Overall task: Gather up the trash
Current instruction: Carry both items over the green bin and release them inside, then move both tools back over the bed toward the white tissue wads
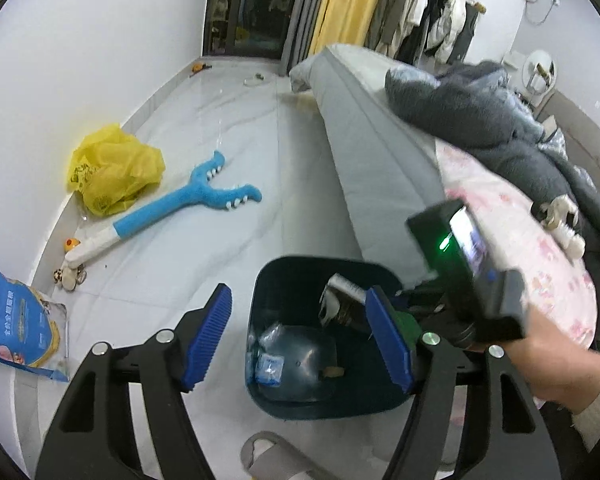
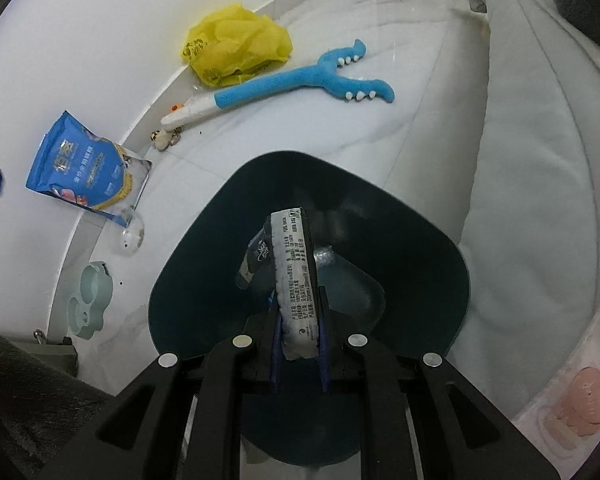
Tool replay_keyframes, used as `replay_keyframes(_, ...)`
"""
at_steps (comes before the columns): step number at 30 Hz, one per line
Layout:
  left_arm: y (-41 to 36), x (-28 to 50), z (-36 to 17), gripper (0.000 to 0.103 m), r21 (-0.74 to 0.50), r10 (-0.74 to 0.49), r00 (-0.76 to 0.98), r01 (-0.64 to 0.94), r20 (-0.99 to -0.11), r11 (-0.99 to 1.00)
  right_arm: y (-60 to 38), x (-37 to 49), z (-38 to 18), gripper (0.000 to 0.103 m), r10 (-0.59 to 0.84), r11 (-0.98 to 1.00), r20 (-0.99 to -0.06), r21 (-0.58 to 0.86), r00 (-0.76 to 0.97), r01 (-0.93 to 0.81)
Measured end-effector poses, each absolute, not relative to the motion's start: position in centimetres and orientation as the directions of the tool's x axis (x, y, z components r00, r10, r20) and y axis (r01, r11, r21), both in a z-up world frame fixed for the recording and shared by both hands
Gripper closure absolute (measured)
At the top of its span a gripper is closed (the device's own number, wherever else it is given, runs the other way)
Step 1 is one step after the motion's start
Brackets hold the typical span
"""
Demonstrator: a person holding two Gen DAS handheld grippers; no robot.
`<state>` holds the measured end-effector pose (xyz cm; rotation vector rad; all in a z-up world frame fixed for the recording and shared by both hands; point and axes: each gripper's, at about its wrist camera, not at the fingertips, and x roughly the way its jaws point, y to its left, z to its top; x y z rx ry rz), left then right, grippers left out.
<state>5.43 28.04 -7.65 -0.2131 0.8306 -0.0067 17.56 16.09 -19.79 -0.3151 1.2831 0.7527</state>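
Crumpled silver wrapper (image 2: 294, 280), printed with fine black text, sits pinched between the ribbed blue pads of the right gripper (image 2: 299, 354), held over the mouth of a dark teal, round-cornered plastic bin (image 2: 432, 264) standing on glossy pale floor tiles beside the padded grey mattress edge. Left gripper (image 1: 300, 336) hangs wide and empty at the bin's near left. Farther left lie a crinkled yellow plastic bag (image 1: 114, 168), a fuzzy blue forked plush toy (image 1: 188, 200) and a glossy blue pouch (image 2: 88, 168).

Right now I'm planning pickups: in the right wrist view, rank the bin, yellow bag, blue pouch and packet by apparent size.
1. bin, though nearest the camera.
2-3. yellow bag and blue pouch: alike.
4. packet.
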Motion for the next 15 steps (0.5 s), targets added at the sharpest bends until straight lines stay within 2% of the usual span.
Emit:
replay_keyframes(3, 27.8, 5.2, -6.5, 0.032, -0.178, -0.072, 0.712, -0.075, -0.699, 0.981, 16.0, 17.3, -20.0, 0.086, 0.321, 0.731, -0.943, 0.189, 0.086, -0.656)
replay_keyframes(5, 27.5, 5.1, -5.8, 0.032, -0.168, -0.061, 0.731, -0.074, -0.679, 0.983, 15.7, 17.1, -19.8, 0.082, 0.321, 0.733, -0.943, 0.19, 0.086, -0.653)
replay_keyframes(8, 27.1, 4.8, -4.5, 0.032, -0.154, -0.048, 0.765, -0.067, -0.642, 0.986, 15.4, 16.6, -19.5, 0.056, 0.323, 0.732, -0.942, 0.183, 0.097, -0.656)
replay_keyframes(12, 26.1, 4.6, -2.9, 0.032, -0.141, -0.036, 0.805, -0.059, -0.592, 0.988, 14.9, 15.7, -18.4, 0.056, 0.346, 0.717, -0.931, 0.182, 0.116, -0.673)
replay_keyframes(15, 25.4, 4.7, -2.1, 0.032, -0.143, -0.036, 0.82, -0.056, -0.572, 0.988, 14.2, 15.2, -16.8, 0.05, 0.388, 0.701, -0.91, 0.191, 0.143, -0.687)
